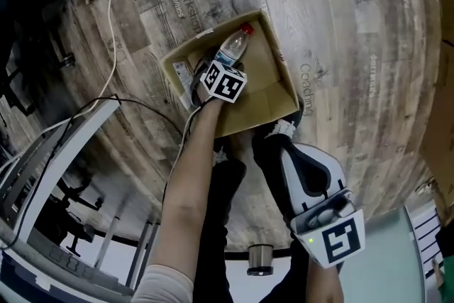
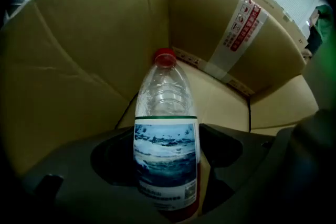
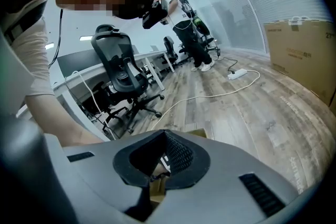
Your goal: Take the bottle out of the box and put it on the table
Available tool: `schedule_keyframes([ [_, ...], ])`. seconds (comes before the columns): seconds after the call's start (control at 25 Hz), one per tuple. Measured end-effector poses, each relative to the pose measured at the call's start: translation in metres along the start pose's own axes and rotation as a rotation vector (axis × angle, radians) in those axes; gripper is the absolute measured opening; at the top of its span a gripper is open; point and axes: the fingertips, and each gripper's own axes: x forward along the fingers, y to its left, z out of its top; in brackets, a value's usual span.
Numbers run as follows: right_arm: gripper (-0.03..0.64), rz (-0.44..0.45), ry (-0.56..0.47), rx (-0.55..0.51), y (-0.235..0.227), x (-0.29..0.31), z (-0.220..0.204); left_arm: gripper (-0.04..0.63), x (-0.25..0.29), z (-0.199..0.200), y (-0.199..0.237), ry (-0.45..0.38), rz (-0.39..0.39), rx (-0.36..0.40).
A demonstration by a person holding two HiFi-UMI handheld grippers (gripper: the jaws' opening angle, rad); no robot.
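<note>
While the left gripper [image 1: 215,76] stood wide open around the bottle [image 2: 166,155] in the box [image 1: 275,78] — pads not pressing — a loose close could have let the smooth plastic slip. The right gripper [image 3: 156,178] hung shut, empty.

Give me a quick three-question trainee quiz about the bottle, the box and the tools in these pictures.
1. True or false: the bottle is inside the box.
2. The bottle's cap is: A blue, B red, C white.
3. Which tool has the bottle between its open jaws?
Key: 1 true; 2 B; 3 the left tool.
</note>
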Motion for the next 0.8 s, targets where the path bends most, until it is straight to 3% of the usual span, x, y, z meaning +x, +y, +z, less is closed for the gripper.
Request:
schedule_keyframes([
  [0.24,0.04,-0.013,0.024,0.003,-0.003,-0.005,-0.01,0.357,0.002,0.0,0.005,0.021,0.025,0.009],
  [0.32,0.04,-0.028,0.012,0.018,-0.004,-0.008,-0.01,0.311,-0.001,0.0,0.002,0.015,0.018,0.042],
  [0.44,0.04,-0.028,0.003,0.01,0.002,-0.01,-0.012,0.305,-0.009,-0.002,-0.007,0.026,0.012,0.111],
  [0.56,0.04,-0.037,0.013,0.027,0.003,-0.011,-0.014,0.305,-0.033,0.011,-0.015,0.001,0.003,0.143],
  [0.8,0.04,-0.11,-0.042,0.087,0.01,-0.024,-0.015,0.305,-0.114,0.04,-0.024,-0.082,-0.011,0.119],
])
